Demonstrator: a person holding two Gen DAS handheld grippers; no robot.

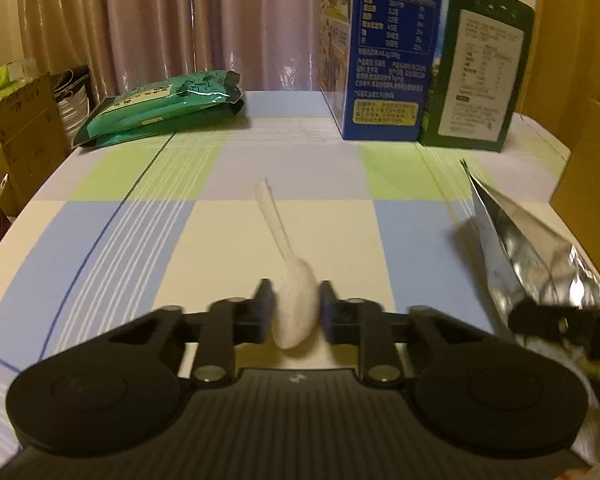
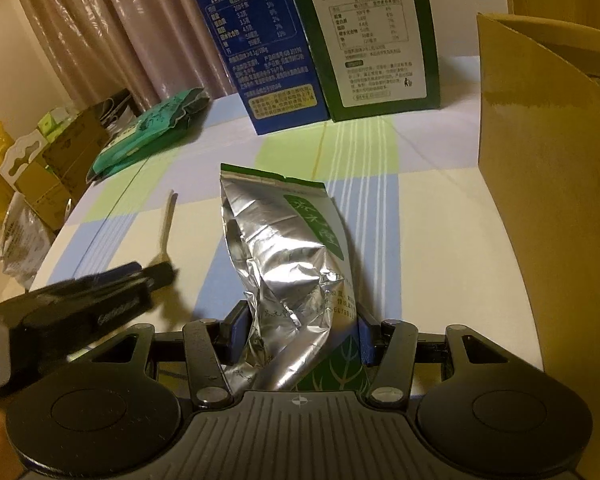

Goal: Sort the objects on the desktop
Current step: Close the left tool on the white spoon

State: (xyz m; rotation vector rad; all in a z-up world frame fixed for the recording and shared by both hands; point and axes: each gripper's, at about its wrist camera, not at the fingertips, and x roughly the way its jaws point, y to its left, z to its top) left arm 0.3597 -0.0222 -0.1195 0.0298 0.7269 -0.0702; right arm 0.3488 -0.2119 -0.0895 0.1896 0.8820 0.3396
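A table covered by a checked cloth [image 1: 228, 236] in pale blue, light green and cream squares fills both wrist views, under warm, dim light. Pinkish-brown pleated curtains [image 1: 148, 20] hang along the far side of the room. At the far edge of the table stand two tall cartons side by side, touching or nearly so: a blue carton [image 1: 384, 48] on the left and a green carton [image 1: 480, 80] on the right, both showing printed nutrition panels. On the far left of the table lies a flat teal packet [image 1: 160, 108]. Beyond the table's left edge sit open cardboard boxes [image 1: 24, 120] with clutter, and at the right rises a tall brown cardboard flap [image 2: 540, 184]. The left gripper [image 1: 294, 312] is near the front middle of the table, its two black fingers clamped on the bowl of a white plastic spoon [image 1: 294, 304], one finger pressing each side; the spoon's thin handle points away toward the far side, over the cloth. The right gripper [image 2: 300, 340] is just to the right of it, its fingers partly apart and closed against the lower sides of a crinkled silver foil bag [image 2: 288, 264] with green lettering. The bag points away from the gripper, its torn top edge toward the cartons. The two grippers are near each other but apart.
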